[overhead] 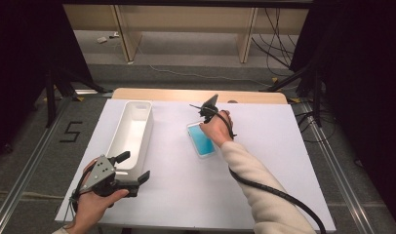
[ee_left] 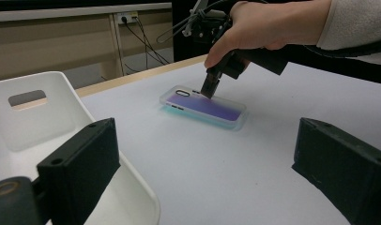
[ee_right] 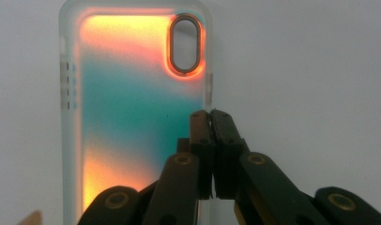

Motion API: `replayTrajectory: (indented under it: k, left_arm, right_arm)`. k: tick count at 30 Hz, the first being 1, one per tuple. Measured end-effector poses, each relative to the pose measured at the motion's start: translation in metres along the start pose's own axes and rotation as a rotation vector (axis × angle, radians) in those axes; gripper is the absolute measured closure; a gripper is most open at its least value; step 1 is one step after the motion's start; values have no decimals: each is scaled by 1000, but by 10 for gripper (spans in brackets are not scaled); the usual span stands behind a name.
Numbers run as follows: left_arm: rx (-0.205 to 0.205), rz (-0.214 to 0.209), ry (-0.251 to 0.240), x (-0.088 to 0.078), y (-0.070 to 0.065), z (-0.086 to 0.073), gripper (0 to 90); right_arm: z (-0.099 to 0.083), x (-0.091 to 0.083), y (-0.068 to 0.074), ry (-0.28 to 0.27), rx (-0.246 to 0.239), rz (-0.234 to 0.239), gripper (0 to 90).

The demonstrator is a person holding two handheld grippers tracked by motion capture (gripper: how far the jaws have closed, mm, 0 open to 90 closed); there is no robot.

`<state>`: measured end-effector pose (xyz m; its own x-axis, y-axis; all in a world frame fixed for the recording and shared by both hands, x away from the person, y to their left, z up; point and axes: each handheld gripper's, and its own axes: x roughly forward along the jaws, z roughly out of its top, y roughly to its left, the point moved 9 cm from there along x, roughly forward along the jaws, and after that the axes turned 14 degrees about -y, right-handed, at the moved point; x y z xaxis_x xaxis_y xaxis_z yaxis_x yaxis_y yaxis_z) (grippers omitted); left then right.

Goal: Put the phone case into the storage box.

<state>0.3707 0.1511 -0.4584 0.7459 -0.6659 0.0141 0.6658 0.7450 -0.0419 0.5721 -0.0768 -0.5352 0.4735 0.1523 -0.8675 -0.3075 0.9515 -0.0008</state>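
The right gripper [ee_right: 211,115] has its jaws pressed together on the long side rim of the phone case [ee_right: 132,117], pinching that edge while pointing steeply down at it. The step in hand looks like securing the grip; next likely comes a lift, keeping the pinch firm so the thin rim does not slip, perhaps toward the white bin [overhead: 132,127]. The case lies flat mid-table [overhead: 264,161], its long axis running away from the person, camera cutout at the far end. The left gripper [overhead: 132,168] hovers spread, holding nothing, beside the bin.

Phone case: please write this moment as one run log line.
phone case: flat on table | right gripper: shut on phone case side wall | left gripper: open, beside white bin
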Motion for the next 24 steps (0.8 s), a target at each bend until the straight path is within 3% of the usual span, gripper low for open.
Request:
replayTrajectory:
  k: [24]
  left_arm:
    - [1, 1, 3, 0, 0, 0, 69]
  right_arm:
    - [9, -10, 1, -72, -11, 10, 893]
